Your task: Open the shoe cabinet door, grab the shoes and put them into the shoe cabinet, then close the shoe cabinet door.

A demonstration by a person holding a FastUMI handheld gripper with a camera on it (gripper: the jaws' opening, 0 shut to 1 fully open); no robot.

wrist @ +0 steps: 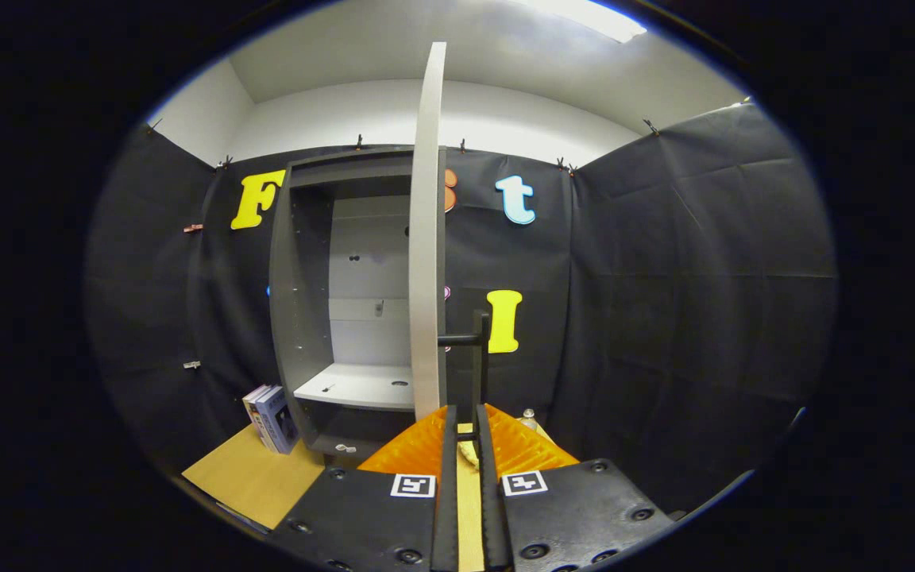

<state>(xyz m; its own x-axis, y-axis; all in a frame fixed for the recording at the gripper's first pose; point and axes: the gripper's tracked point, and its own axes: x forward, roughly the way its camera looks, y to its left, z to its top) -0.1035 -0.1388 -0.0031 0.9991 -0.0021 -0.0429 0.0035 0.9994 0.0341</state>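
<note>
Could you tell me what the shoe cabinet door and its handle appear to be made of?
The door looks like matt laminated board: pale, flat and thin-edged. Its handle, clamped by the gripper, seems to be dark metal, a slim straight bar, though coated plastic is possible.

— How is the shoe cabinet [322, 318] seen?
— Grey, upright, its inside exposed, one pale shelf [358, 387] bare.
— And its door [428, 238]?
— Swung open, seen edge-on; a dark bar handle [476, 349] is fixed low on it.

Black cloth walls [664, 278] clipped up all round, white wall [505, 119] above, bright ceiling light panel [584, 16], tan wooden bench [255, 477] below.
</note>
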